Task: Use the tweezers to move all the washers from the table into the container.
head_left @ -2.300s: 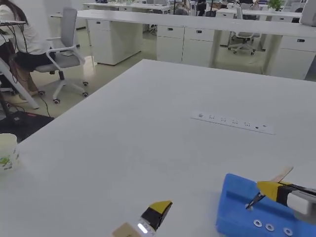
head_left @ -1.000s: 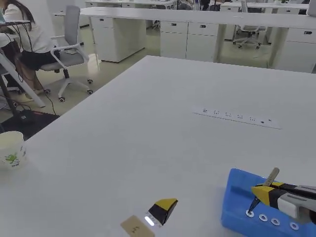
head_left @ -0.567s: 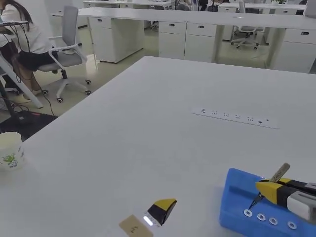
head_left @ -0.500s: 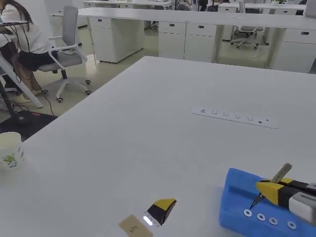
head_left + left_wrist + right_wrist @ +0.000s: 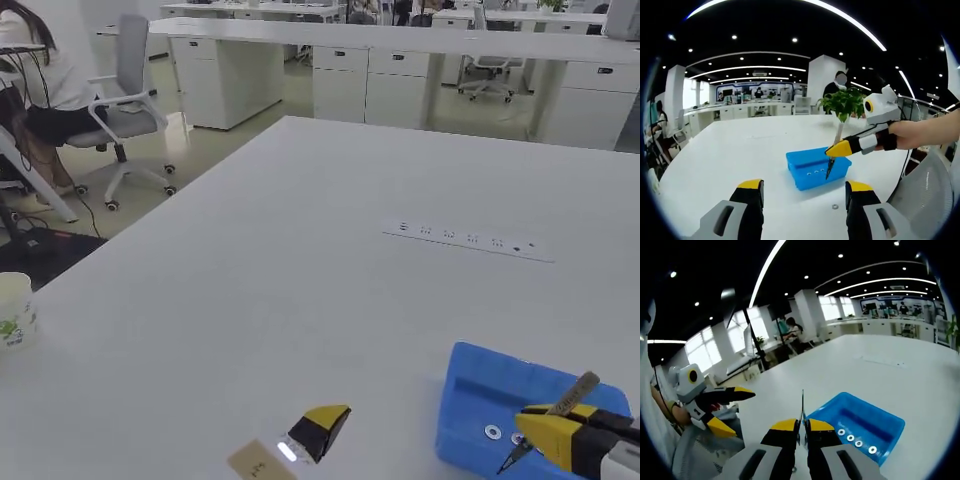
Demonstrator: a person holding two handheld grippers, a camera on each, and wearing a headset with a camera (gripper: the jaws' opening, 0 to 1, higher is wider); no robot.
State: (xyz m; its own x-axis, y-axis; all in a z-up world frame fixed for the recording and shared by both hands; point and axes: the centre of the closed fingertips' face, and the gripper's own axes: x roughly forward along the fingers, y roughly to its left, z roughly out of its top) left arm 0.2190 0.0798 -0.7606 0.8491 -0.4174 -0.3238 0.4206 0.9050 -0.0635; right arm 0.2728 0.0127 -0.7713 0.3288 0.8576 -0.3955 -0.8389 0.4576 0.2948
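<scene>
Left gripper view showed left gripper (image 5: 805,186) with jaws apart, right gripper (image 5: 837,148) clamping tweezers (image 5: 829,167) by the blue container (image 5: 800,175). A washer (image 5: 834,206) lay beside it on the worktop, likely light and slippery; pinch its rim.

Head view looks forward and down over the white bench (image 5: 300,280); both gripper views look low across it, close by, all sharing the blue rectangular container (image 5: 478,382)

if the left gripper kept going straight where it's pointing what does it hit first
Probably the blue container, straight ahead of the left gripper, though depth is unclear. A loose washer lies lower, right of that line.
</scene>
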